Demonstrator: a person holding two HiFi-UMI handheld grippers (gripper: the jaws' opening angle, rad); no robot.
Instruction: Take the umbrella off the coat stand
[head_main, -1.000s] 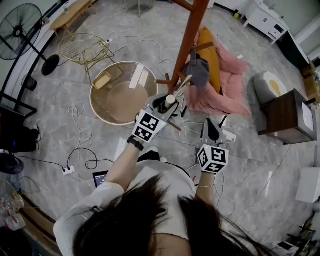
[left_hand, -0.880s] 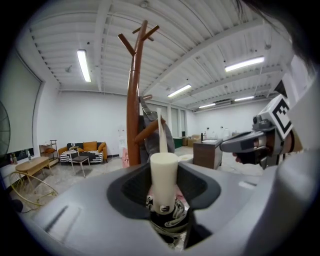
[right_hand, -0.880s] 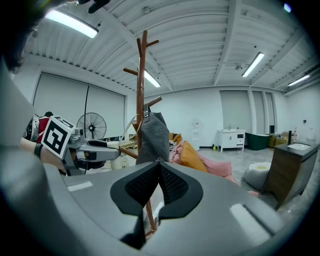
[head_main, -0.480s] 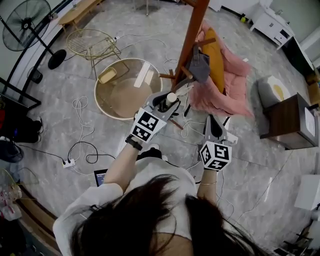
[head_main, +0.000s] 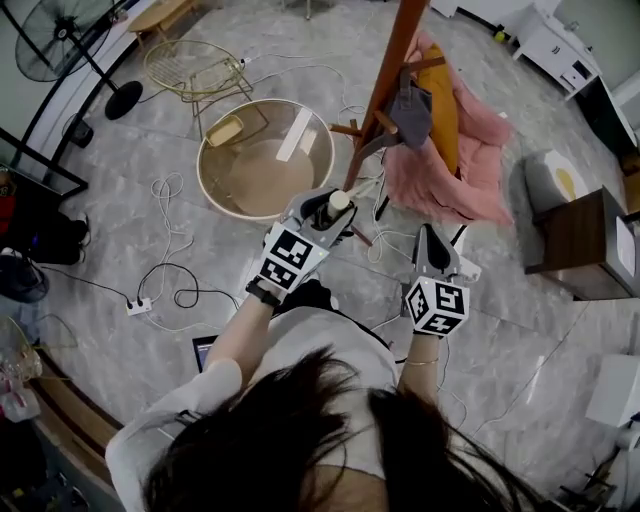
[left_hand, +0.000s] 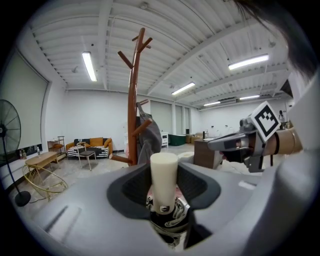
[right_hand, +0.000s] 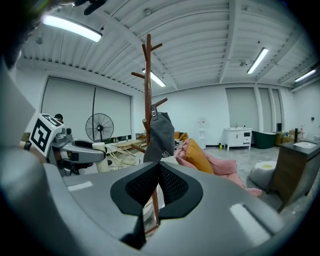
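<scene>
Drawn back from the coat stand (head_main: 386, 75), umbrella (left_hand: 163, 182) sits clamped in left tongs (head_main: 336, 203) (right tongs (right_hand: 159, 172) closed, empty).

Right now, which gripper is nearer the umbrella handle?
Left. The left gripper is shut on the handle, which stands up between its jaws. The right gripper is apart from it, off to its right, shut and empty.

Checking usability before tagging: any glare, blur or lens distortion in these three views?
Head view: strong fisheye bend, even light, brown wooden coat stand sharp, dark hair blocks the bottom. Left gripper view: black vignette corners, bright ceiling strip light without flare, cream cylindrical umbrella handle in focus. Right gripper view: same vignette, grey tongs fill the lower half.
</scene>
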